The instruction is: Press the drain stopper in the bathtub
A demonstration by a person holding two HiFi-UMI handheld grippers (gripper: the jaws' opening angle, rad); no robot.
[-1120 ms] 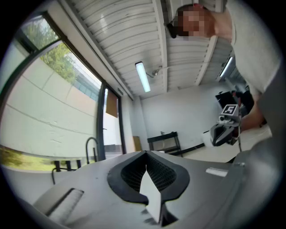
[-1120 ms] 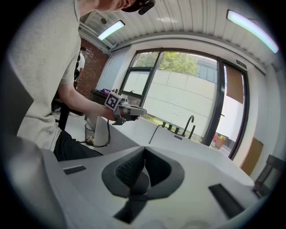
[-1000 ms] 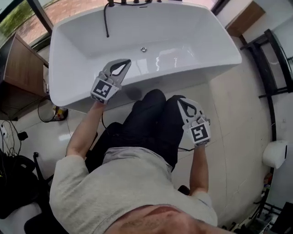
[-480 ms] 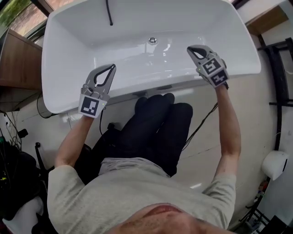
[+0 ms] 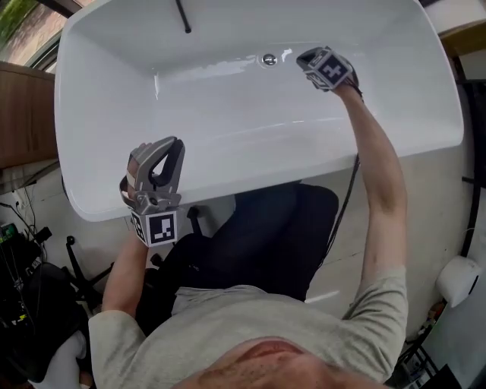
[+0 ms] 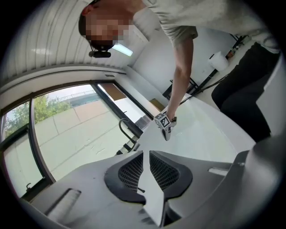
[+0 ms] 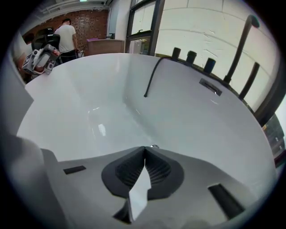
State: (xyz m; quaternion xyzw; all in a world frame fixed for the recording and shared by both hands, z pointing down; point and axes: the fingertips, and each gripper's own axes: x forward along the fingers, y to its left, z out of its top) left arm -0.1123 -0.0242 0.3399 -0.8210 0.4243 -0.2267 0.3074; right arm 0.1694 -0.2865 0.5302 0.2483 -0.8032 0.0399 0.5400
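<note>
- A small round chrome drain stopper [image 5: 269,59] sits on the floor of a glossy white freestanding bathtub [image 5: 228,121], close under the far wall. In the right gripper view it shows as a metal dot [image 7: 154,146] just past the jaw tips.
- The right gripper [image 5: 301,55], grey plastic with a marker cube, is reached deep into the tub on an outstretched bare arm [image 5: 377,175]. Its tips are just beside the stopper and point at it. The jaws are clenched together with nothing between them, which likely gives one blunt point for pushing the stopper down.
- The tips do not appear to touch the stopper yet. The press looks about to begin and needs only a short move onto the cap.
- The left gripper [image 5: 176,143] hangs over the tub's near rim, well apart from the drain, seemingly parked out of the way. Its jaws are drawn almost together, with a thin slit at the tips, and grip nothing.
- The person [image 5: 228,334], in a pale grey shirt, leans over the near rim from outside the tub, probably to reach the drain.
- A thin black hose [image 5: 183,17] hangs down the inside of the far wall, left of the stopper. Black tap handles [image 7: 191,57] stand on the far ledge.
</note>
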